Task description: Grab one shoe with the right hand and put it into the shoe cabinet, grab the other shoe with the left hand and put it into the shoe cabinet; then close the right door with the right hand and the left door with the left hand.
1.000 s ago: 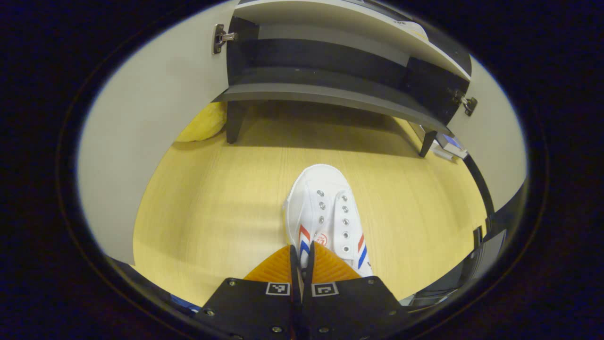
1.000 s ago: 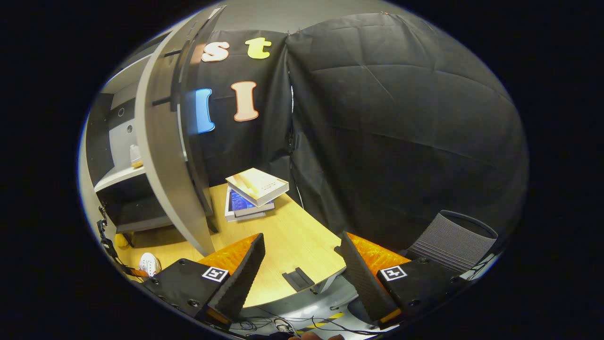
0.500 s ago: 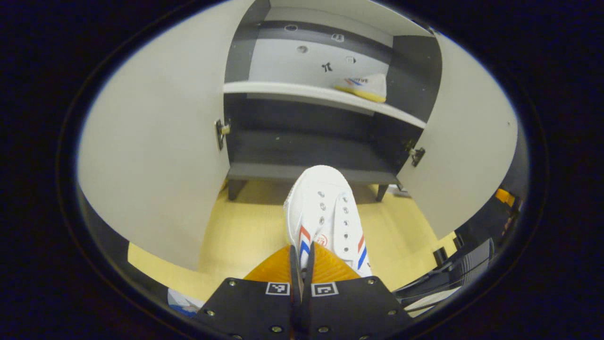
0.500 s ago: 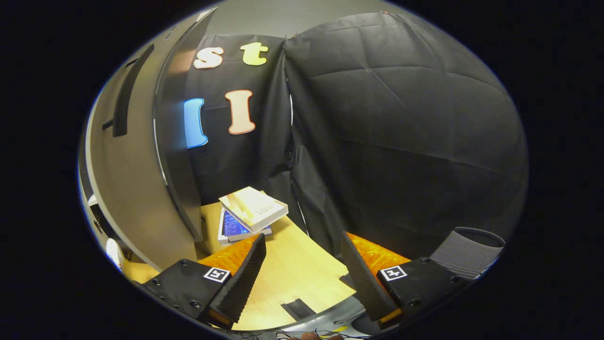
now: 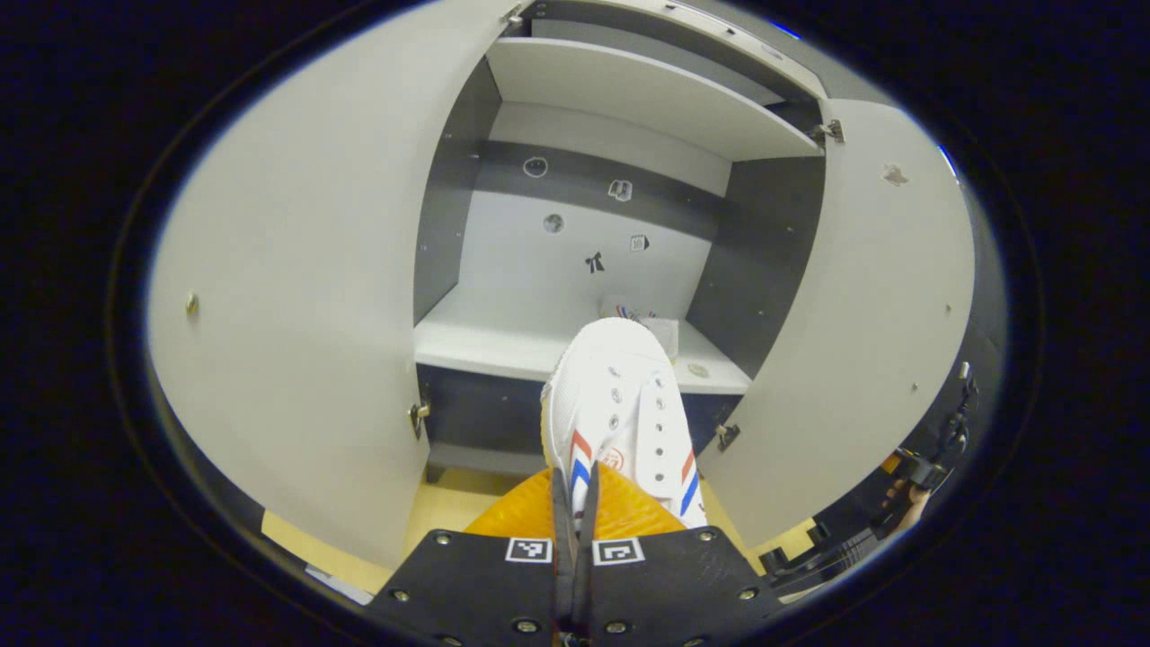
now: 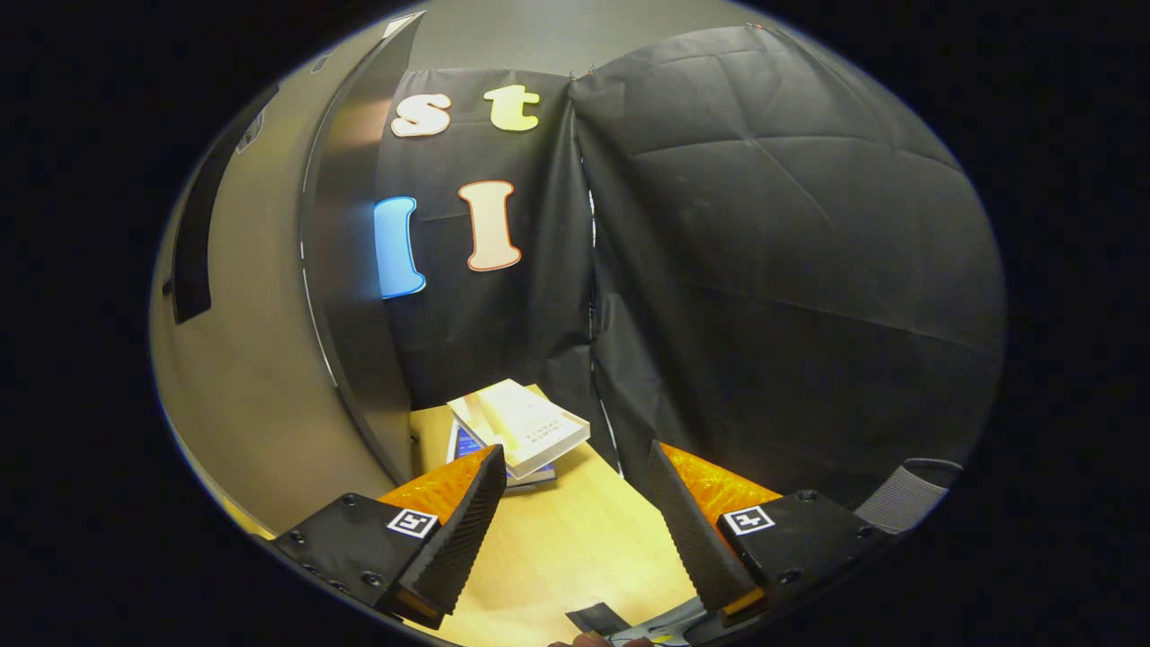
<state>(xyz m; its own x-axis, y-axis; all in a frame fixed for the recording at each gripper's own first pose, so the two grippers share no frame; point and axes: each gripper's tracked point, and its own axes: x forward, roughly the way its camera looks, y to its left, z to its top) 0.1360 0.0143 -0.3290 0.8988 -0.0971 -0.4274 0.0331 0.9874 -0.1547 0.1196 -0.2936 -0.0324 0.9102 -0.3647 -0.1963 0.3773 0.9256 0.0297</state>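
Left gripper (image 5: pixel 575 503) clamps the white shoe (image 5: pixel 620 418), held before the shoe cabinet (image 5: pixel 575 270)'s middle shelf, one shoe already inside. Right gripper (image 6: pixel 570 503) gapes empty; both doors remain open.

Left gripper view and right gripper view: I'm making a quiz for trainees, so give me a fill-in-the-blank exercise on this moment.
1. The left gripper is shut on a white ____ with red and blue stripes.
2. Both doors of the shoe cabinet stand ____.
3. The right gripper is open and holds ____.
4. Beyond the right gripper, a stack of ____ lies on the wooden table.

Missing words: shoe; open; nothing; books
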